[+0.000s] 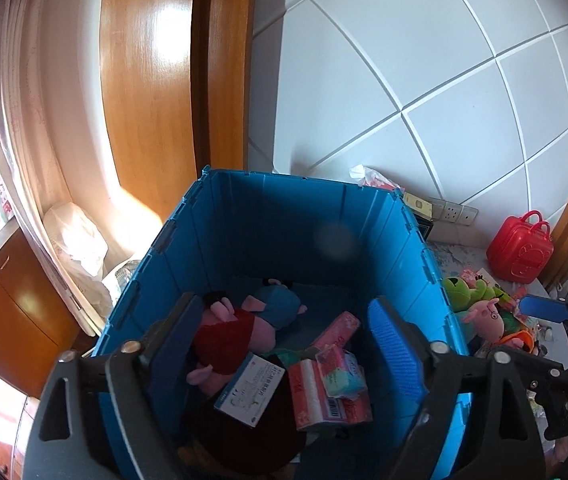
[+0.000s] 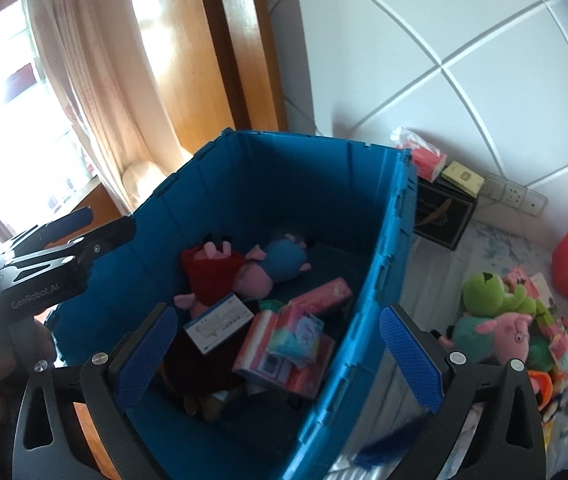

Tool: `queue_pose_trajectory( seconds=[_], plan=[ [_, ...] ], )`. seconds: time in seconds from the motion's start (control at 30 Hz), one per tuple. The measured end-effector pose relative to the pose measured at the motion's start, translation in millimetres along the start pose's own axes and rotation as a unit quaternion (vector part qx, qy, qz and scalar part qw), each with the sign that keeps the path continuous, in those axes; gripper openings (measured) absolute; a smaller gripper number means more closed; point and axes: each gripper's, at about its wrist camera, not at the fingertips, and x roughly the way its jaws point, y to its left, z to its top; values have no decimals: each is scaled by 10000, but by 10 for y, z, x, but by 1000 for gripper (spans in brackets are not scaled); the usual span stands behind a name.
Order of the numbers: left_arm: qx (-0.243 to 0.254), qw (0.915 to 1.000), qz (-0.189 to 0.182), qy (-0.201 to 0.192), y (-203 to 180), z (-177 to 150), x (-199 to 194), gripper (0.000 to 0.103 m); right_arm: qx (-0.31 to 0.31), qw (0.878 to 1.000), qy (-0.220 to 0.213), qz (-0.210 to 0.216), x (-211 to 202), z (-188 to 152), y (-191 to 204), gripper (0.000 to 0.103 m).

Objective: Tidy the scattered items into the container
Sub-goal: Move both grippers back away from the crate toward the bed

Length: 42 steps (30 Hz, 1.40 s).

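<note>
Crate (image 1: pixel 284 216) part filled: plush pigs (image 1: pixel 252 320), tissue packs (image 1: pixel 323 392), card box inside. Pile (image 2: pixel 523 320) of toys remains on counter at 3 o'clock of crate. Left gripper (image 1: pixel 284 344) and right gripper (image 2: pixel 284 356) above crate, fingers wide, holding nothing.

The crate (image 1: pixel 220 248) is blue. A plush pig (image 2: pixel 212 276) inside wears red, another (image 2: pixel 284 258) blue. The tissue packs (image 2: pixel 280 364) are pink with white stripes. The small case (image 1: pixel 519 248) is red, and the frog plush (image 2: pixel 491 294) is green.
</note>
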Motion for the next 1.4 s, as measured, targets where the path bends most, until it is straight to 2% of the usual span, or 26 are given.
queue_pose_trajectory(
  seconds=[0.17, 0.37, 0.67, 1.07, 1.3, 1.4],
  plan=[
    [34, 10000, 61, -63, -439, -70, -215, 101, 215, 9993, -245, -181, -417, -216, -312, 103],
    [252, 9996, 69, 56, -1279, -198, -514, 103, 492, 9968, -451, -431, -985, -566, -842, 103],
    [335, 9986, 372, 162, -2179, -435, -935, 103, 793, 9942, -489, -545, -1617, -1131, -1522, 103],
    [64, 9983, 530, 247, -2666, -686, -1363, 103, 815, 9934, -389, -708, -2145, -1660, -2015, 103],
    [352, 9970, 640, 246, -2773, -693, -1430, 103, 1060, 9889, -456, -933, -2299, -1844, -2122, 103],
    [465, 9968, 549, 348, -2808, -697, -1407, 103, 1251, 9858, -456, -1023, -2331, -1897, -2154, 103]
  ],
)
